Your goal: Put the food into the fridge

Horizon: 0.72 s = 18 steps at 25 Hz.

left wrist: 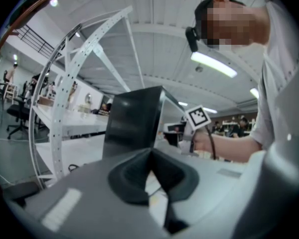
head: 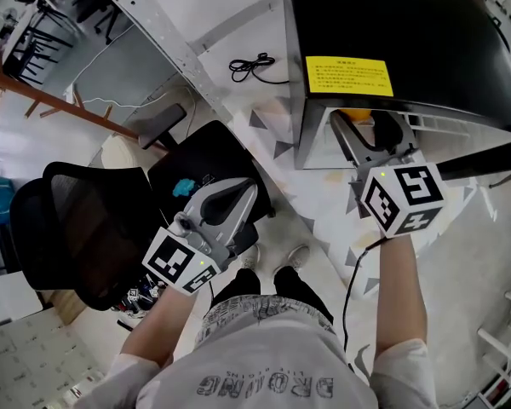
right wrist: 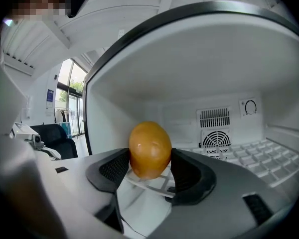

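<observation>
A small black fridge stands open in front of me, with a yellow label on its top. My right gripper reaches into its mouth, shut on an orange-yellow mango that is pinched between the two dark pads. A sliver of the mango shows at the fridge opening in the head view. The white fridge interior has a fan grille at the back and a ribbed shelf. My left gripper hangs low at my left, jaws closed together on nothing, above a black office chair.
A black cable lies coiled on the pale floor behind the fridge's left side. A white perforated metal frame runs diagonally at the upper left. My feet stand between chair and fridge. A thin black cord hangs from the right gripper.
</observation>
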Tool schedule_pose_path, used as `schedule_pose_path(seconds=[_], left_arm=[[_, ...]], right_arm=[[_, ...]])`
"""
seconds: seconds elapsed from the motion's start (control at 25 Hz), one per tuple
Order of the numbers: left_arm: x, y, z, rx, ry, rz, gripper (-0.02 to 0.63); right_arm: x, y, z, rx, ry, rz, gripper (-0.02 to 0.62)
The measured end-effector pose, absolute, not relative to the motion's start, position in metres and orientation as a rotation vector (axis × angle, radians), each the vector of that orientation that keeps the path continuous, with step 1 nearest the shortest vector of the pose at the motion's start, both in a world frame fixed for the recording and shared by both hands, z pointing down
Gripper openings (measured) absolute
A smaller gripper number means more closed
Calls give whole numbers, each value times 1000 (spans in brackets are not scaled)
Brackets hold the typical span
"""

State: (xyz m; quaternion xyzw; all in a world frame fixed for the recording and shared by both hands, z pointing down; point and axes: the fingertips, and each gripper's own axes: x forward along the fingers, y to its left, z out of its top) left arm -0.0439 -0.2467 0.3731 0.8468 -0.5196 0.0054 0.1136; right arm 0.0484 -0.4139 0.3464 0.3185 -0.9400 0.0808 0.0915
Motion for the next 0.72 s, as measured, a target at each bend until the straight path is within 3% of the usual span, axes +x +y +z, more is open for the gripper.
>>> schedule_pose_path(seconds=[0.72], left_arm=[[-51,-246,383,2453,-1529,7,8]], right_arm=[[40,-428,366,982,-2597,61,264]])
